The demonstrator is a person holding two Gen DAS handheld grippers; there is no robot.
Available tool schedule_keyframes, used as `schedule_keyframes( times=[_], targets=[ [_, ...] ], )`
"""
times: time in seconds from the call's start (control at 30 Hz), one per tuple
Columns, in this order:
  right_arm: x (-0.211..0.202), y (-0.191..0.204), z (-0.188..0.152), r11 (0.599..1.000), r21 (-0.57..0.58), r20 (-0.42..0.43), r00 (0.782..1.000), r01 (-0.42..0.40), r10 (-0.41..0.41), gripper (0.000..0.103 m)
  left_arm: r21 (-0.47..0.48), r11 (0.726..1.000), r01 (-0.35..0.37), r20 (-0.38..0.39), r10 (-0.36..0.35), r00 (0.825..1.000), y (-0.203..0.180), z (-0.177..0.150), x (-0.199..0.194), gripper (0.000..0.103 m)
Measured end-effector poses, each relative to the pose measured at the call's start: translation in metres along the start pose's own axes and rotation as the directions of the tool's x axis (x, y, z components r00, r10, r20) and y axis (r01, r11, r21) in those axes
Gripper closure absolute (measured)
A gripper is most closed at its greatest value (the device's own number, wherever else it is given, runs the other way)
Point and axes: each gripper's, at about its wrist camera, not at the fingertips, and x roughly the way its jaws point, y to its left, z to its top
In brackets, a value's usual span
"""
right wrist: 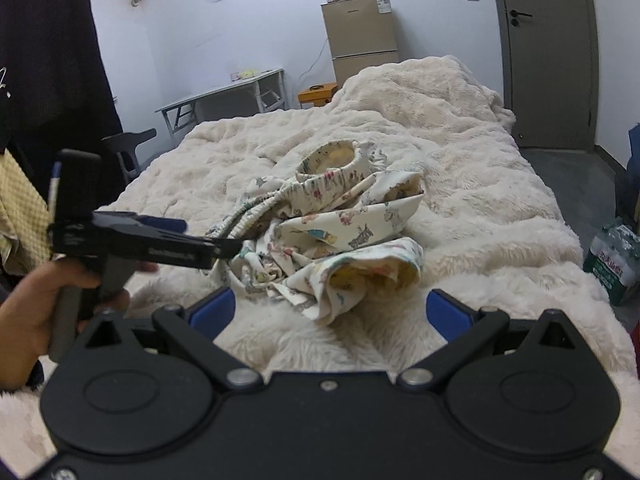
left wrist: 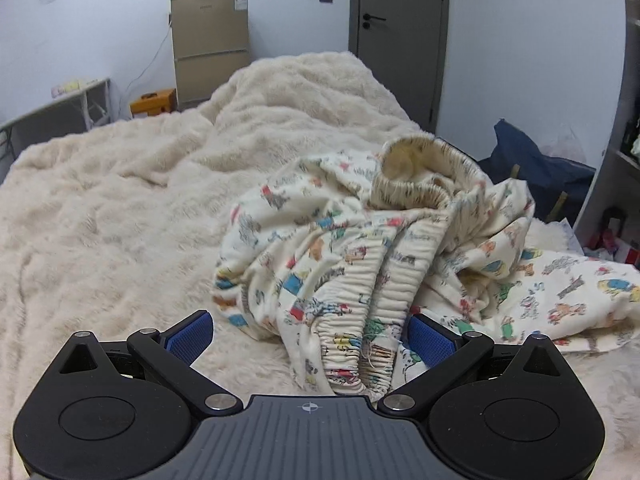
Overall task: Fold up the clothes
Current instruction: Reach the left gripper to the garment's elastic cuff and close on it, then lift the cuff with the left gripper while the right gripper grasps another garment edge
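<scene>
Fluffy cream blanket [left wrist: 120, 200] w/ crumpled printed pajamas [left wrist: 340, 248]; left gripper [left wrist: 310, 338] & right gripper [right wrist: 330, 310] jaws spread wide.

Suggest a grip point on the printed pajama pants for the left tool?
Probably the ribbed elastic waistband of the pajama pants. It runs as a thick bunched ridge straight between the open pads of the left tool, so close from the near edge; that firm band should hold better than loose cloth.

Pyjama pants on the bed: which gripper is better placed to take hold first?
Left. The left gripper already has open jaws around the pyjama pants waistband; the right gripper is open over bare blanket.
</scene>
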Motion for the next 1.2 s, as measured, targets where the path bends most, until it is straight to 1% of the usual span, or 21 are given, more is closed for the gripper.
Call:
schedule_keyframes(
  times=[0.03,0.1,0.17,0.2,0.23,0.3,0.37,0.4,0.47,0.5,0.57,0.63,0.7,0.73,0.8,0.9,0.93,0.97,1.0,1.13,1.2],
  targets=[
    [0.0,0.0,0.0,1.0,0.0,-0.001,1.0,-0.01,0.01,0.0,-0.006,1.0,0.008,0.001,-0.008,1.0,0.001,0.0,0.001,0.003],
    [0.001,0.001,0.0,1.0,-0.005,-0.007,1.0,-0.027,0.027,0.0,-0.014,1.0,0.026,0.006,-0.026,1.0,0.002,0.0,0.003,0.011],
    [0.0,0.003,0.0,0.999,-0.016,-0.007,0.999,-0.038,0.038,0.0,-0.012,0.999,0.053,0.013,-0.053,0.999,0.004,0.002,0.001,0.026],
    [0.0,0.004,0.0,0.999,-0.022,-0.006,0.999,-0.042,0.042,0.0,-0.01,0.998,0.066,0.019,-0.066,0.998,0.005,0.004,-0.001,0.036],
    [-0.001,0.005,-0.001,0.998,-0.031,-0.008,0.999,-0.049,0.049,0.0,-0.008,0.997,0.075,0.026,-0.075,0.997,0.005,0.005,-0.003,0.041],
    [-0.002,0.006,-0.001,0.998,-0.038,-0.007,0.999,-0.053,0.053,0.0,0.002,0.997,0.075,0.058,-0.075,0.995,0.006,0.008,-0.01,0.065],
    [-0.003,0.007,0.0,0.997,-0.046,-0.006,0.998,-0.056,0.056,0.0,0.019,0.998,0.055,0.097,-0.057,0.994,0.003,0.01,-0.017,0.076],
    [-0.003,0.007,0.0,0.997,-0.049,-0.005,0.998,-0.058,0.058,0.0,0.027,0.998,0.05,0.106,-0.053,0.993,0.002,0.01,-0.02,0.077],
    [-0.004,0.007,0.0,0.997,-0.051,-0.004,0.998,-0.057,0.057,0.0,0.074,0.997,0.025,0.108,-0.033,0.994,-0.008,0.007,-0.018,0.076],
    [-0.004,0.007,0.0,0.997,-0.052,-0.003,0.998,-0.057,0.057,0.0,0.091,0.996,0.014,0.099,-0.023,0.995,-0.011,0.006,-0.015,0.07],
    [-0.005,0.007,0.0,0.997,-0.052,-0.004,0.998,-0.059,0.059,0.0,0.122,0.993,-0.002,0.084,-0.008,0.996,-0.017,0.002,-0.009,0.068],
    [-0.005,0.007,0.0,0.997,-0.059,-0.006,0.998,-0.058,0.058,0.0,0.147,0.989,-0.004,0.081,-0.008,0.997,-0.021,-0.002,-0.004,0.075],
    [-0.005,0.007,0.0,0.996,-0.063,-0.005,0.998,-0.057,0.057,0.0,0.177,0.984,-0.012,0.109,-0.007,0.994,-0.024,-0.004,-0.009,0.085],
    [-0.005,0.007,0.001,0.996,-0.065,-0.003,0.998,-0.057,0.056,0.0,0.194,0.981,-0.021,0.127,-0.004,0.992,-0.026,-0.005,-0.013,0.085],
    [-0.007,0.007,0.003,0.996,-0.072,0.006,0.998,-0.055,0.055,0.0,0.279,0.959,-0.054,0.196,-0.002,0.981,-0.033,-0.009,-0.034,0.087],
    [-0.013,0.006,0.005,0.994,-0.09,0.026,0.998,-0.061,0.063,0.0,0.411,0.905,-0.108,0.295,-0.02,0.955,-0.047,-0.018,-0.071,0.087],
    [-0.016,0.005,0.007,0.993,-0.101,0.037,0.997,-0.066,0.07,0.001,0.439,0.89,-0.119,0.309,-0.025,0.951,-0.05,-0.021,-0.078,0.087],
    [-0.018,0.003,0.008,0.992,-0.108,0.043,0.996,-0.07,0.075,0.001,0.482,0.865,-0.136,0.321,-0.03,0.947,-0.053,-0.027,-0.089,0.087],
    [-0.021,0.002,0.009,0.991,-0.115,0.048,0.996,-0.073,0.079,0.001,0.504,0.853,-0.133,0.32,-0.041,0.947,-0.055,-0.032,-0.096,0.087],
    [-0.026,-0.011,0.017,0.99,-0.126,0.076,0.995,-0.058,0.068,0.001,0.53,0.844,-0.084,0.29,-0.087,0.953,-0.059,-0.047,-0.114,0.086],
    [-0.026,-0.013,0.018,0.991,-0.116,0.072,0.995,-0.063,0.072,0.001,0.525,0.849,-0.06,0.283,-0.107,0.953,-0.064,-0.052,-0.118,0.086]
  ],
)
